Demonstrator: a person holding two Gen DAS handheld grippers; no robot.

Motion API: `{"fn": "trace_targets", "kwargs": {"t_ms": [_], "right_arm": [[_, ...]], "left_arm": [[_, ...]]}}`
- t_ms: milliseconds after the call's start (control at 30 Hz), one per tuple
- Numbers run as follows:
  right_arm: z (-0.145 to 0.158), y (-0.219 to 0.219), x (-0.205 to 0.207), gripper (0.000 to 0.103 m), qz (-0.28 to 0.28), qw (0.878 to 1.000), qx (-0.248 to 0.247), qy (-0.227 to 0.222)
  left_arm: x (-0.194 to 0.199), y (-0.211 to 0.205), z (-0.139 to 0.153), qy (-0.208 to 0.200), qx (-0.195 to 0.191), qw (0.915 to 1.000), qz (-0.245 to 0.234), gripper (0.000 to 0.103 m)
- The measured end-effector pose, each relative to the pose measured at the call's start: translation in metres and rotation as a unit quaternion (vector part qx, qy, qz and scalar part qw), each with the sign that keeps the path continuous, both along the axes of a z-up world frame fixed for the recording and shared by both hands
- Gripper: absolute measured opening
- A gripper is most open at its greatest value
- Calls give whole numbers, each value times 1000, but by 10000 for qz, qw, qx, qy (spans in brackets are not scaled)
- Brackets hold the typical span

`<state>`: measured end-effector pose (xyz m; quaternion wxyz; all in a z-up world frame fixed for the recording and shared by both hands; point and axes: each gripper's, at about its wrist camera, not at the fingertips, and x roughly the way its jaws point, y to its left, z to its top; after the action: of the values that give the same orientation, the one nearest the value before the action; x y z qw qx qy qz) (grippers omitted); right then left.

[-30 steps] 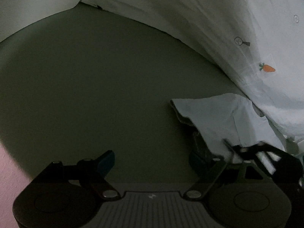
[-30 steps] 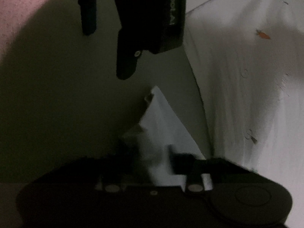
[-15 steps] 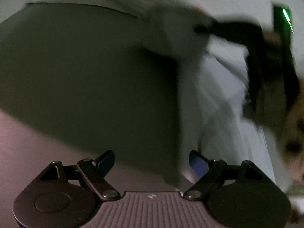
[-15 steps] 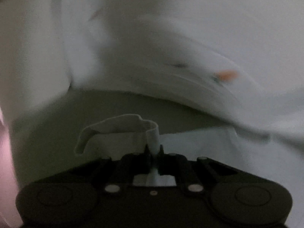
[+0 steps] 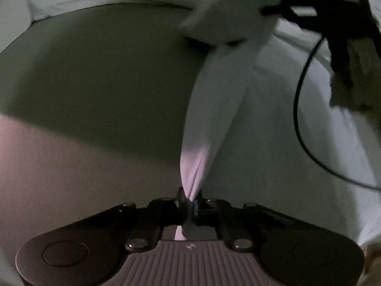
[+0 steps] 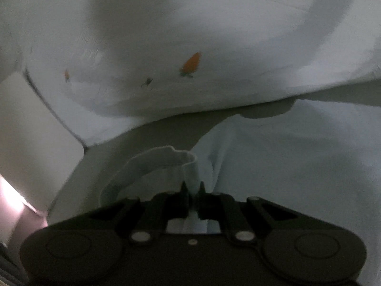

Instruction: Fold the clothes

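A pale white garment [image 5: 214,109] hangs stretched between both grippers above a dark olive surface [image 5: 100,76]. My left gripper [image 5: 190,196] is shut on a bunched corner of it, and the cloth runs taut up toward the right gripper [image 5: 269,12] at the top right, which pinches the other end. In the right wrist view my right gripper [image 6: 192,189] is shut on a folded edge of the garment [image 6: 285,166], with a loop of hem [image 6: 152,157] curling to its left.
A white sheet with small carrot prints [image 6: 190,64] lies bunched behind the garment. A black cable [image 5: 300,109] hangs from the right gripper's handle. A pinkish lit area [image 5: 47,166] borders the olive surface at the near left.
The left gripper stood open a second ago and has shut on the garment. Both grippers have swung across and lifted, pulling the cloth taut between them. The right gripper rolled over.
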<state>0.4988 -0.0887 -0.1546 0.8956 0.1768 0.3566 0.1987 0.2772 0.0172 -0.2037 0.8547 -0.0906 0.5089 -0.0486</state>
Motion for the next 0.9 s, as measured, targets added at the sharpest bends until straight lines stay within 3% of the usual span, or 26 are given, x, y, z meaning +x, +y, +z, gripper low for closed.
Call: {"fn": "trace_targets", "kwargs": {"t_ms": [167,233,267,300,333,367,467,500,567,733,833,900], "right_arm": [[12,-61,5,6,-305,9991,256,-170],[8,-88,11,6,-542,9978,362,-121],[3,-101,14,8,-723,9965,416,-20],[-3,-114,16,17,-862,9953,428,116],[-10,-125,15,26,-960,9942,397,288],[-17,-136,14,42,-1057,9927,366,460],[-39,-170,11,48,-1347,9857,273,975],[-43,-179,3,56,-1389,9843,264,1057],[-45,-193,-28,62,-1367,9846,291,1046],[-52,-210,-112,61,-1119,9864,422,1129],[-57,-187,-172,57,-600,9867,567,1397],[-60,-161,-201,52,-194,9864,544,1540]], "left_arm": [[2,-55,44,-188,-378,9984,-367,7],[13,-89,43,-110,-395,9969,-678,11],[18,-106,42,-67,-396,9957,-832,21],[24,-123,41,-23,-398,9943,-986,45],[28,-133,34,88,-394,9932,-1093,57],[31,-142,25,211,-389,9919,-1191,69],[38,-163,8,453,-399,9877,-1440,69],[40,-165,9,424,-424,9871,-1484,72],[40,-160,13,360,-447,9865,-1532,79],[29,-131,3,450,61,9938,-1014,79],[24,-107,-7,636,91,9951,-753,79],[14,-98,-9,663,37,9944,-822,78]]}}
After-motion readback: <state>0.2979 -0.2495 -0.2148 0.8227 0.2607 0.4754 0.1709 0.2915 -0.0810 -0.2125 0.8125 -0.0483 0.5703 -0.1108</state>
